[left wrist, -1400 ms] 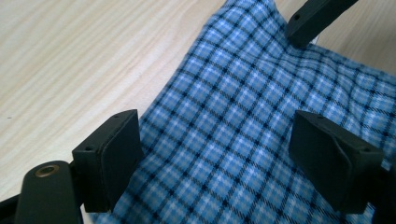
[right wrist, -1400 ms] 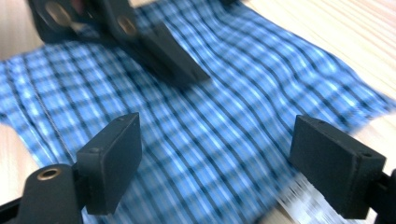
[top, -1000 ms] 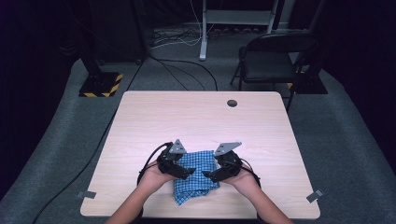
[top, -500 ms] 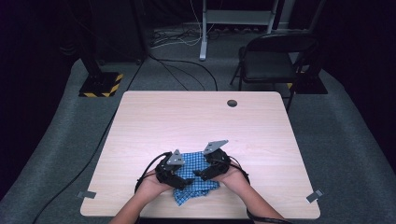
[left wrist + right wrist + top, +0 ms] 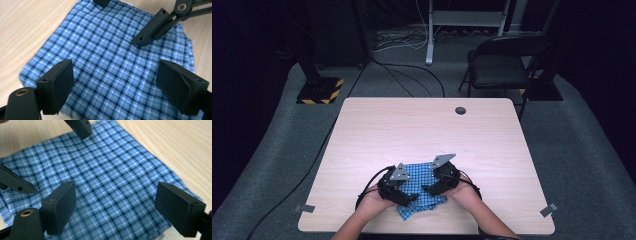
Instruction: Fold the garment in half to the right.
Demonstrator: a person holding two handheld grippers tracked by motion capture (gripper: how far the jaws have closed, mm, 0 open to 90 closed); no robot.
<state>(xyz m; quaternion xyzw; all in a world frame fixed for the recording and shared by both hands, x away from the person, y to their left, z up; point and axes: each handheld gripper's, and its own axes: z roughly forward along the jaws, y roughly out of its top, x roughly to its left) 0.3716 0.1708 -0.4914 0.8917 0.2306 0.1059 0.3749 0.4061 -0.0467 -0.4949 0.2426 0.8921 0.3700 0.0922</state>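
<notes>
Both my grippers, left (image 5: 115,85) and right (image 5: 116,207), gape over the blue checked cotton cloth (image 5: 117,67); closing now risks bunching it.

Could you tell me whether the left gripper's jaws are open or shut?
Open: the left gripper has its jaws wide apart above the blue checked cloth.

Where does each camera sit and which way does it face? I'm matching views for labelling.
High view: above the person's side, looking forward and down on the table; forearms, left gripper and right gripper enter from below.
Left gripper view: rides the left gripper, looking down its open jaws at the blue checked cloth.
Right gripper view: rides the right gripper, jaws open above the cloth.
Shared: each gripper view shows the other gripper's jaws.
</notes>
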